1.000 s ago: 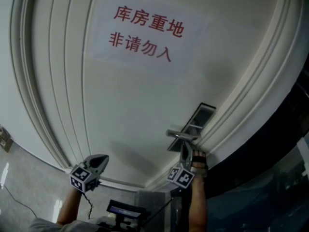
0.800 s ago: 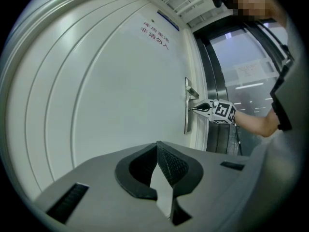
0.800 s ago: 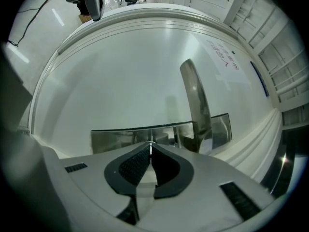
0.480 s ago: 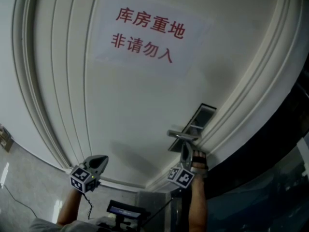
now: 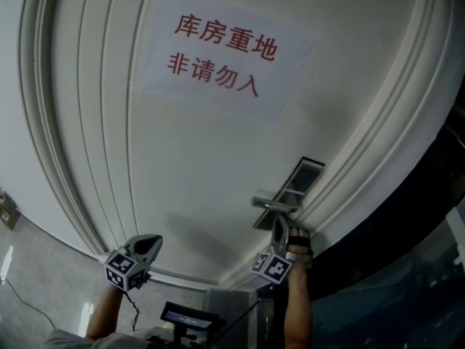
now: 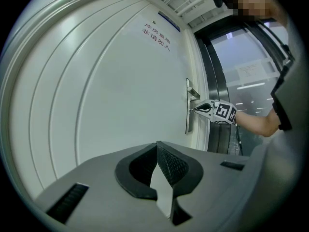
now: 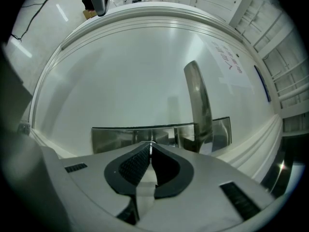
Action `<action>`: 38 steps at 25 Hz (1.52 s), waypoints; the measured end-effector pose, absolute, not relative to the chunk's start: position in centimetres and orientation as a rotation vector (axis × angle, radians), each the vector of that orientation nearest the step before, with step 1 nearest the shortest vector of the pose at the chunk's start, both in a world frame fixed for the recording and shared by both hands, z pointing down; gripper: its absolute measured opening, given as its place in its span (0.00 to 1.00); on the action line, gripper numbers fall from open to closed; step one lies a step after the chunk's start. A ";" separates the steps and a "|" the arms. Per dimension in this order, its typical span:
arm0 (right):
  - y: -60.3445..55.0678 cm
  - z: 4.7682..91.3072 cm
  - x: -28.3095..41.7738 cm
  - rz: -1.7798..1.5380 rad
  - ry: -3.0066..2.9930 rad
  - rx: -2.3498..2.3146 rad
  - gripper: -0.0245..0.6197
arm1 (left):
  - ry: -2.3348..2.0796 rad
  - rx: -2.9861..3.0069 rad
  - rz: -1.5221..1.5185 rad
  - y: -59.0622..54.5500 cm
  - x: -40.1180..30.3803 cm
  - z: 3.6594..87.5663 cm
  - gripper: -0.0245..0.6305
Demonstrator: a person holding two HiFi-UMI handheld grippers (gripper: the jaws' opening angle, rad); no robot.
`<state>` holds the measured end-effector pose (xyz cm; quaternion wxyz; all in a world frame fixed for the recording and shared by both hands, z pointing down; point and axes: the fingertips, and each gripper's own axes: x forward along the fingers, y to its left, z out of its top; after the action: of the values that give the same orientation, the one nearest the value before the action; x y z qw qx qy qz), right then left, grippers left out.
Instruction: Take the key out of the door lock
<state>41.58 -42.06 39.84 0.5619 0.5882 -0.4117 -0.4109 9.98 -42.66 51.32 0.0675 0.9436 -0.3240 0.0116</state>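
Key [image 7: 151, 142] in lock plate [image 7: 113, 138], pinched by right gripper [image 7: 150, 148]; left gripper [image 6: 157, 146] closed, empty

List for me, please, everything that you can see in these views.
Door: one, white, panelled, fills the views.
Sign: one, white paper with red characters, upper door.
Lock plate: one, silver, door's right edge.
Handle: one, silver lever, on the lock plate.
Key: one, thin silvery sliver, at the lock plate between the right jaws.
Screen: one, dark, bottom of head view.
Left hand-held gripper: one, grey, shut, empty, away from the lock.
Right hand-held gripper: one, grey, shut on the key.
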 end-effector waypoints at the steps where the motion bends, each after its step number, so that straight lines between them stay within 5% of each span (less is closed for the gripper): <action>1: -42.1 39.9 41.6 -0.965 -0.972 1.385 0.07 | -0.978 2.843 0.035 -42.7 9.9 51.4 0.05; 38: -41.4 39.8 41.4 -0.969 -0.936 1.370 0.07 | -1.003 2.839 0.026 -41.7 8.6 51.4 0.05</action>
<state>41.43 -41.38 39.78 0.5728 0.5845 -0.3993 -0.4134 8.58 -41.74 51.36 0.0654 0.9409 -0.3323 0.0085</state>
